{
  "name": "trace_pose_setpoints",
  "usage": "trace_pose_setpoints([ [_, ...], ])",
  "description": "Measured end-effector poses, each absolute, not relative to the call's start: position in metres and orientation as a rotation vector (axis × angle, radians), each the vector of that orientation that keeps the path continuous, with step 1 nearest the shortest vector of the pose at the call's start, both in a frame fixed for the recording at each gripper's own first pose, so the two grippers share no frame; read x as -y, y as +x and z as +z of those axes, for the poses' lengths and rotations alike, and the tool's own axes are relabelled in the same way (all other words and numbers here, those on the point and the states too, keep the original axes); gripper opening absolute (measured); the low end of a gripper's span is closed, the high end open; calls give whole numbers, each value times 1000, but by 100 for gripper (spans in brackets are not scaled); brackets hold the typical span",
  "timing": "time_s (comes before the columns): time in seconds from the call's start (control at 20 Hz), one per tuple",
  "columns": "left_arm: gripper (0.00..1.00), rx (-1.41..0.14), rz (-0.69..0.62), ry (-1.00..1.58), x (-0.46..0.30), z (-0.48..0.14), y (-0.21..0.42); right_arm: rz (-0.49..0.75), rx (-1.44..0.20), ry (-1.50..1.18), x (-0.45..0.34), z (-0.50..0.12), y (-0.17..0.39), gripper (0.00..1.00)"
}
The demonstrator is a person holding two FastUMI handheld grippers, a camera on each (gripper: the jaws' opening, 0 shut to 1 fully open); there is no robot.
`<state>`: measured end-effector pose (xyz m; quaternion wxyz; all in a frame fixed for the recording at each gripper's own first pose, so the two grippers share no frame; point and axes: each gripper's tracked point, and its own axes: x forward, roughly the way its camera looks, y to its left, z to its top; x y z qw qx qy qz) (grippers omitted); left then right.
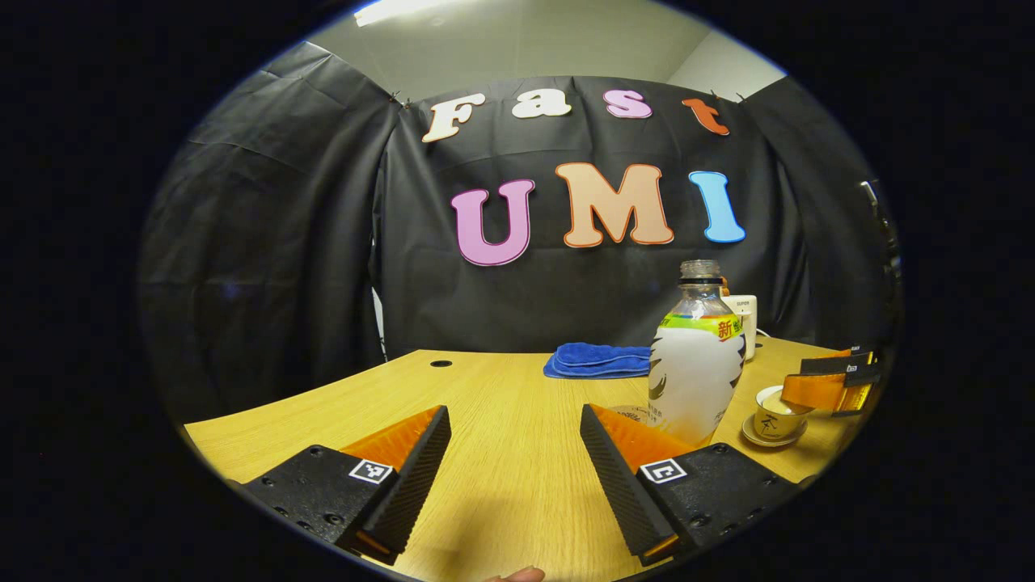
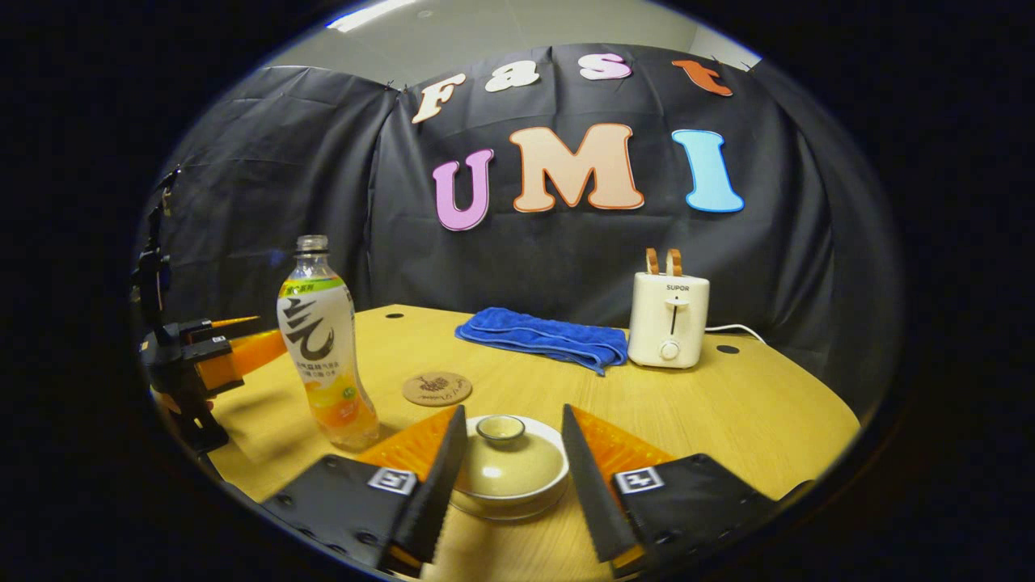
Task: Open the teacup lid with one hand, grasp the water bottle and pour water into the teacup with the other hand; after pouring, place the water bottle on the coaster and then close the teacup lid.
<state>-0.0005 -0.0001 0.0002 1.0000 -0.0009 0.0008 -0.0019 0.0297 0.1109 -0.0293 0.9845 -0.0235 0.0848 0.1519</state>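
The teacup (image 2: 508, 477) sits lid on (image 2: 508, 457) right between my right gripper's (image 2: 509, 440) spread fingers, not touched. The water bottle (image 2: 325, 343) stands upright just left of it, coaster (image 2: 437, 388) behind. My left gripper (image 1: 515, 440) is wide open too, near the bottle, holding nothing.

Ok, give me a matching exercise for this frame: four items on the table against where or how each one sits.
Items:
1. teacup
2. water bottle
3. coaster
4. blue towel

States:
A. bare, nothing on it
B. folded beside the toaster
C. lidded, between the right tool's open fingers
D. upright, cap off

Pairs: 1-C, 2-D, 3-A, 4-B
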Motion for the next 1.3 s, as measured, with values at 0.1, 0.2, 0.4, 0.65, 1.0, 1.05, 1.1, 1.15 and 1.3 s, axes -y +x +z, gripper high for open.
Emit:
trace_pose_setpoints([
  [0.1, 94, -2, -4, -2, 0, 0, 0, 308, -167, -64, -114, -29, 30, 47],
  [0.2, 94, -1, -4, -1, 0, 0, 0, 308, -157, -77, -117, -27, 32, 46],
  [0.4, 94, -3, 0, -3, 0, 0, 0, 301, -161, -77, -115, -28, 32, 30],
  [0.65, 95, -5, -11, -6, 2, 0, -1, 305, -151, -28, -114, -23, 31, 30],
  [1.0, 95, -37, -165, -17, 38, -5, -16, 305, -102, -11, -108, -1, 29, 31],
  [1.05, 95, -37, -199, -23, 47, -4, -20, 307, -102, -9, -108, 0, 27, 31],
  [1.1, 95, -39, -228, -26, 54, -4, -24, 309, -100, -7, -108, 0, 25, 30],
  [1.15, 95, -44, -253, -29, 61, -5, -27, 311, -100, -6, -108, 0, 24, 31],
  [1.3, 95, -66, -309, -34, 78, -8, -32, 313, -89, 0, -107, 5, 20, 31],
])
